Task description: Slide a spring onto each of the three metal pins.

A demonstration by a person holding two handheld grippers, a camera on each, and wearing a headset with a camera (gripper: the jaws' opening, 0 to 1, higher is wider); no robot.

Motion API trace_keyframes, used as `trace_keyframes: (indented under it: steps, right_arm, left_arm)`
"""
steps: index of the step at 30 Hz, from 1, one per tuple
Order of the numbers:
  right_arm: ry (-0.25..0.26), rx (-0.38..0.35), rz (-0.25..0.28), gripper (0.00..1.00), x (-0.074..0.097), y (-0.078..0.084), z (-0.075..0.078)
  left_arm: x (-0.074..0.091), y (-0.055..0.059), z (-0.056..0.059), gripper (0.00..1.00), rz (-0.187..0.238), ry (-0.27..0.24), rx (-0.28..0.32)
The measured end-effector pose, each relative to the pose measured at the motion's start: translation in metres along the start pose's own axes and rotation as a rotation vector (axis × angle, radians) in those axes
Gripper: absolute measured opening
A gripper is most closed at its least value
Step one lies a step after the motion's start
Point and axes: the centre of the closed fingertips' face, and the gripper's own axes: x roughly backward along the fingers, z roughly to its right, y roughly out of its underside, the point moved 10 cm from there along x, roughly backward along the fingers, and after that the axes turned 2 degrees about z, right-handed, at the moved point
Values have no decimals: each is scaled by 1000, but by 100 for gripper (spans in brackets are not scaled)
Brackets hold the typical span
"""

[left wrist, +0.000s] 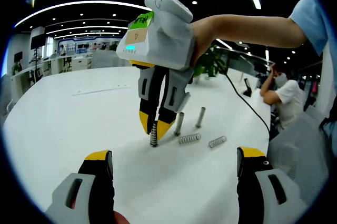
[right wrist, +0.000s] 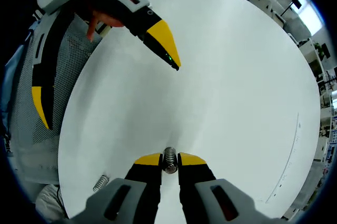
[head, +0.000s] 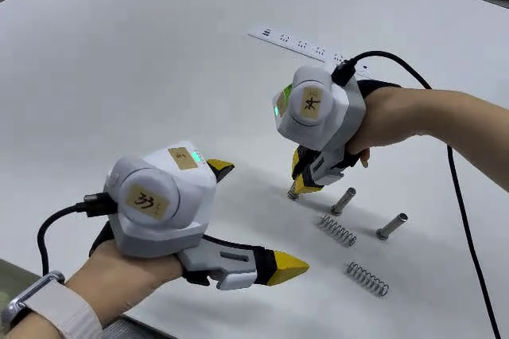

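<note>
Spring (left wrist: 154,134) stands upright on the white table (head: 159,52), clamped between your right gripper's (right wrist: 169,161) nearly closed tips. Your left gripper (left wrist: 174,154) hangs wide open, empty, above the table, apart from the spring.

Your bench (head: 159,52) is bright and evenly lit from overhead; ceiling strips (left wrist: 73,4) glow in the left gripper view. Shadows on the bench are soft and pale. Both gripper views bend hard at the edges. Close to the lens, your left gripper (left wrist: 174,154) blurs slightly.
</note>
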Motion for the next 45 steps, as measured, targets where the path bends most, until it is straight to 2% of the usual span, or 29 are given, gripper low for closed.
trace_keyframes:
  steps: [11,16,20,23,29,35,38,39,42,45]
  right_arm:
    - [-3,-13,15,14,-4,1,0]
    - [9,-20,37,21,-1,2,-1]
    - [22,-42,83,29,2,2,-1]
    - [26,-59,105,36,6,3,-3]
    - [58,-101,169,57,14,10,-6]
    - [116,-137,194,83,19,16,-7]
    - [172,-194,202,97,23,22,-9]
    - [184,-194,200,99,24,24,-9]
    - [171,-226,226,99,25,30,-14]
    - [181,-235,249,99,25,33,-19]
  left_arm:
    - [-1,1,0,100,-7,8,3]
    - [-1,2,0,100,-9,11,2]
    - [-1,2,1,100,-11,14,-2]
    - [-1,1,1,100,-10,15,-4]
    - [-1,1,2,100,-9,16,-7]
    - [-2,0,1,100,-11,19,-9]
    - [-1,0,0,100,-17,17,-29]
    - [-1,0,0,100,-16,18,-26]
    - [0,-2,0,100,-6,20,-15]
    - [0,-3,0,100,-10,19,-22]
